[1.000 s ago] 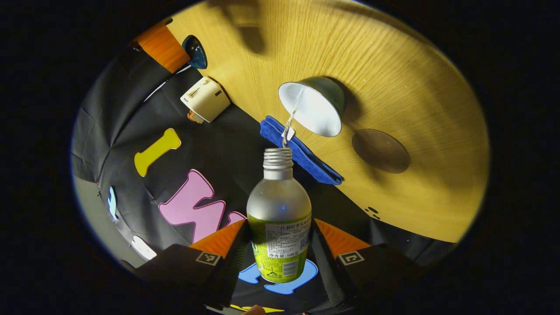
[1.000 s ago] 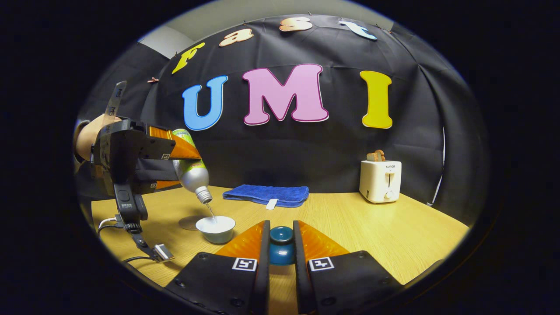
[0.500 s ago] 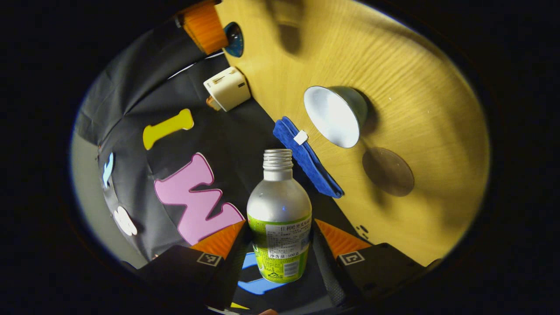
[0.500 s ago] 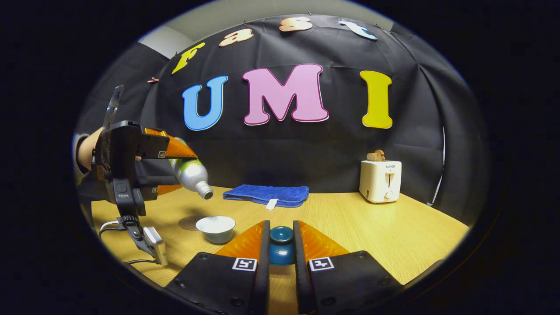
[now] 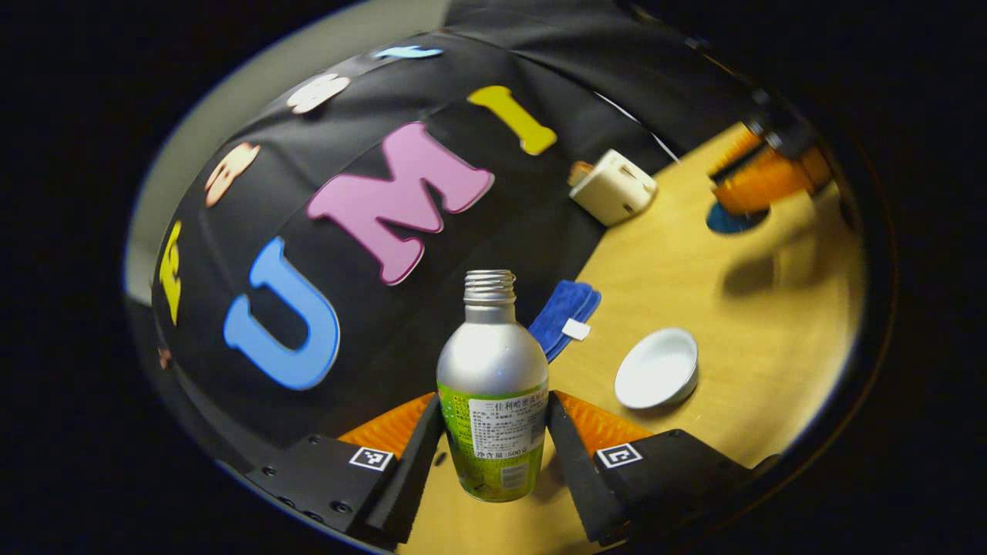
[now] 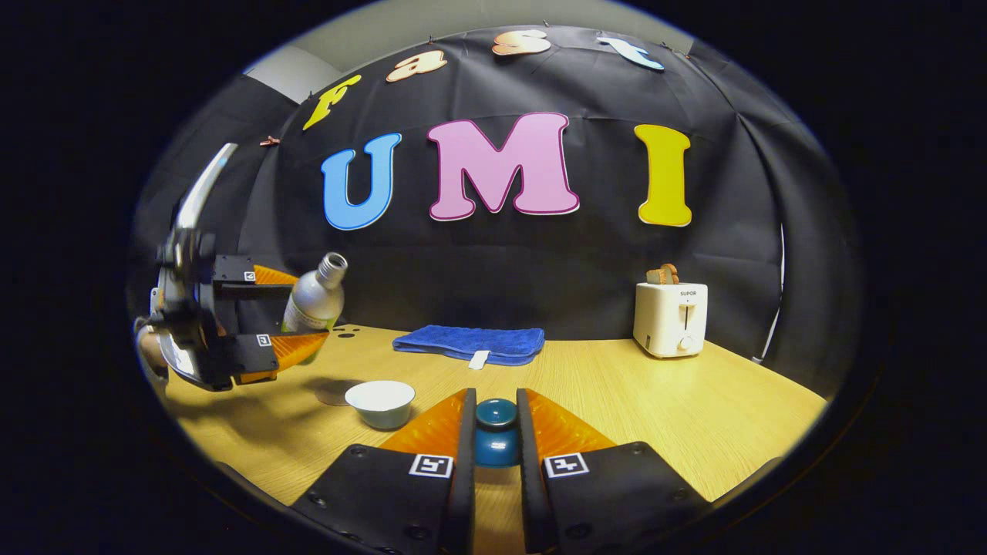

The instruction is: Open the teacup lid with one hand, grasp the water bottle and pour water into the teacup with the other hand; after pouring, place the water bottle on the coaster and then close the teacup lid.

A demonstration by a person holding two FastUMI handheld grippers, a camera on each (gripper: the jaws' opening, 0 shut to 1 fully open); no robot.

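Your left gripper (image 5: pixel 493 455) clamps water bottle (image 5: pixel 493 385), uncapped, above bench near left edge. Right gripper (image 6: pixel 493 432) pinches teacup lid (image 6: pixel 495 433). Teacup (image 6: pixel 380 402) touches coaster (image 6: pixel 333 393): careless set-down risks knocking cup, spilling.

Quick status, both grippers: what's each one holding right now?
Left gripper: closed on the water bottle, held off the table.
Right gripper: closed on the teacup lid.

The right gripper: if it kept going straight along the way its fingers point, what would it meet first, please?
Probably nothing soon. The right gripper, shut on the teacup lid, points over bare table, between the blue cloth and the toaster, toward the booth wall; depth is unclear.
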